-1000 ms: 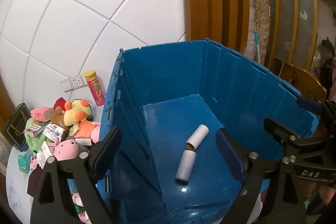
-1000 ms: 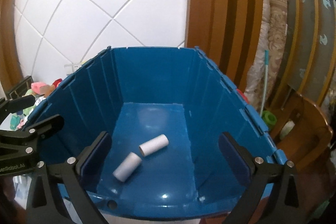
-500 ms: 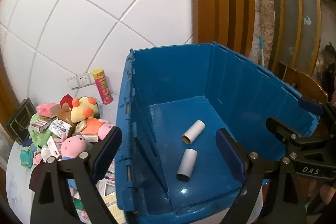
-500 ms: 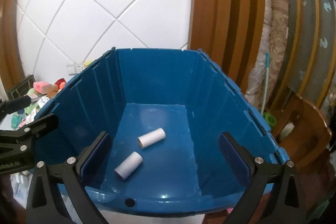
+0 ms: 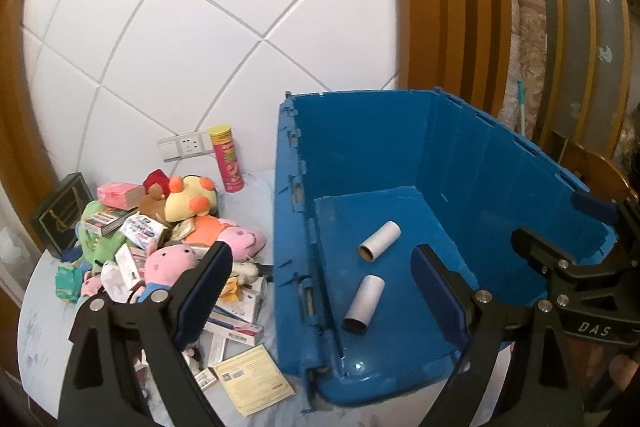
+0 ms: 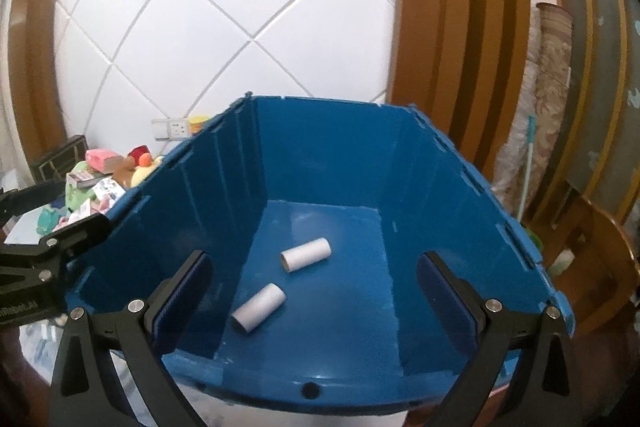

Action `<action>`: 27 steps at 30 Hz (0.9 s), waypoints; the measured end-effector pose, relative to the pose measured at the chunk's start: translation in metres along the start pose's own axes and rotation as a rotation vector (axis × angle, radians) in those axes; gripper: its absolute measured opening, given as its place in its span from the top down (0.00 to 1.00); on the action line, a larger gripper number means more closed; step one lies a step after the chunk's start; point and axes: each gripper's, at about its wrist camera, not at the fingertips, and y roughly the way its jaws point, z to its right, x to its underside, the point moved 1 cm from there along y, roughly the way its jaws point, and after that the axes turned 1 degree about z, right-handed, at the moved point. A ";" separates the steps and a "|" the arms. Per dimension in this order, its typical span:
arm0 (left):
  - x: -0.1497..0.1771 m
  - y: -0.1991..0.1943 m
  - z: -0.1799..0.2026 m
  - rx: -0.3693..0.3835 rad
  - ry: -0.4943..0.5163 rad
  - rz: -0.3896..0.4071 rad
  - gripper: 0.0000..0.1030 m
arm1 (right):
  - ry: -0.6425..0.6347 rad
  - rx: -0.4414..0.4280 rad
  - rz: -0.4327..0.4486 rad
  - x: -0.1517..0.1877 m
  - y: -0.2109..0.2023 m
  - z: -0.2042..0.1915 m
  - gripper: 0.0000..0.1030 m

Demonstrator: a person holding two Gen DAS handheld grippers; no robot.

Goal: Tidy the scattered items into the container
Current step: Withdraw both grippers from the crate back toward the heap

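Observation:
A big blue plastic crate (image 5: 460, 147) (image 6: 320, 147) stands on the table with two white cardboard tubes (image 5: 365, 303) (image 6: 260, 307) lying on its floor. Left of it lies a heap of soft toys and small boxes (image 5: 160, 239) (image 6: 100, 183), a pink pig plush (image 5: 168, 261) among them. My left gripper (image 5: 320, 283) is open and empty, straddling the crate's near-left corner. My right gripper (image 6: 312, 291) is open and empty too, above the crate's near rim. Each gripper shows at the edge of the other's view.
A pink and yellow tube can (image 5: 227, 159) stands by a wall socket (image 5: 184, 146). A dark box (image 5: 60, 211) sits at the far left. Leaflets (image 5: 252, 379) lie by the crate's front. Rolled rugs (image 6: 548, 87) and a wooden chair (image 6: 592, 259) are at the right.
Both grippers have drawn back and leftward from the crate, which now looks smaller and farther right. More of the toy heap shows in the left wrist view. The tubes lie where they were.

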 end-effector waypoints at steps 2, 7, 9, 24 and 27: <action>0.003 -0.005 -0.009 -0.012 -0.009 0.003 0.11 | -0.006 -0.009 0.010 -0.002 -0.002 -0.009 0.00; 0.009 -0.019 -0.040 -0.040 -0.029 0.018 0.11 | -0.020 -0.034 0.024 -0.006 -0.006 -0.040 0.00; 0.012 -0.025 -0.059 -0.054 -0.046 0.023 0.11 | -0.031 -0.045 0.026 -0.009 -0.007 -0.057 0.00; 0.073 -0.075 -0.237 -0.193 -0.173 0.006 0.11 | -0.184 -0.191 0.028 -0.015 -0.015 -0.259 0.00; 0.092 -0.080 -0.273 -0.220 -0.184 -0.016 0.11 | -0.199 -0.225 0.008 -0.004 -0.014 -0.300 0.00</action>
